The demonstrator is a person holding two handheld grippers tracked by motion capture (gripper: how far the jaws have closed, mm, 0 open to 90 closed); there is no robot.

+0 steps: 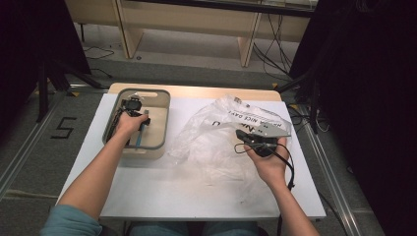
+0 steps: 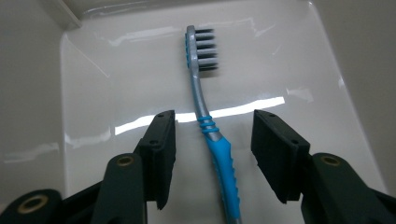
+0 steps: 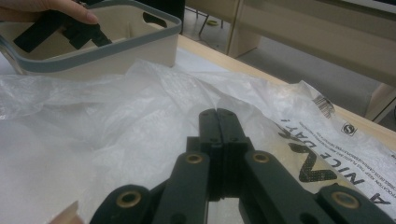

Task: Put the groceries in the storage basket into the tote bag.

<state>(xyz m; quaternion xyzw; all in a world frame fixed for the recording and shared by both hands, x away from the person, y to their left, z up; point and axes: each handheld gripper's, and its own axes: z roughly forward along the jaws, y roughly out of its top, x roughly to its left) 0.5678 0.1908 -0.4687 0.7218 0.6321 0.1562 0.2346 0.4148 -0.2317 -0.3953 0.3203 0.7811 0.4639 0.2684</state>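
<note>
A beige bin (image 1: 158, 147) with a grey rim sat on the left part of the white worktop (image 1: 196, 196); inside it lay a toothbrush (image 2: 205, 116), blue-handled and dark-bristled, flat on the bin's glossy floor; the left gripper (image 2: 212, 154) was lowered into the bin with its jaws spread wide, one on each side of the toothbrush's handle and neither touching it; the left hand (image 1: 129, 123) reached over the bin's near wall. Just beside the bin, to its right, a crumpled clear plastic bag (image 1: 216, 132) with black lettering spread across the worktop; above the bag, well apart from the bin, the right hand (image 1: 268, 160) held the right gripper (image 3: 218, 116), its jaws pressed together with nothing between them, pointing over the bag toward the bin.
</note>
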